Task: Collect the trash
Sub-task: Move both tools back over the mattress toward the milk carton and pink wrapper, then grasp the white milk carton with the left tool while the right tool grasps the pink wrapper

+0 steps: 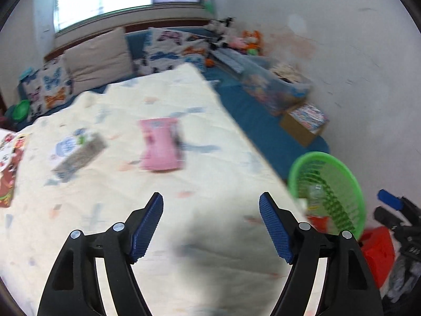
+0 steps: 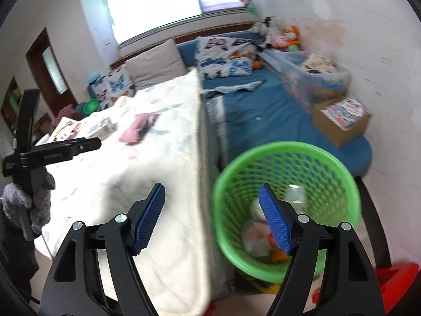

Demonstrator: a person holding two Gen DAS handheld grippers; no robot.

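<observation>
My left gripper (image 1: 211, 200) hangs open and empty over a cream quilt (image 1: 118, 210). On the quilt ahead lie a pink packet (image 1: 160, 144), a grey and blue wrapper (image 1: 79, 152) and a colourful packet (image 1: 10, 168) at the left edge. A green mesh basket (image 1: 350, 184) stands on the floor to the right of the bed. My right gripper (image 2: 211, 188) is open and empty above the bed's edge and the basket (image 2: 286, 155), which holds crumpled trash (image 2: 256, 234). In the right wrist view a gloved hand (image 2: 29, 202) holds the left gripper (image 2: 89, 143) over the quilt.
Butterfly pillows (image 2: 223, 58) and a beige pillow (image 2: 158, 65) lie at the bed's head. On the blue mattress (image 2: 263, 121) stand a clear bin (image 2: 315, 79) and a cardboard box (image 2: 342, 121). A red object (image 2: 394, 281) sits on the floor beside the basket.
</observation>
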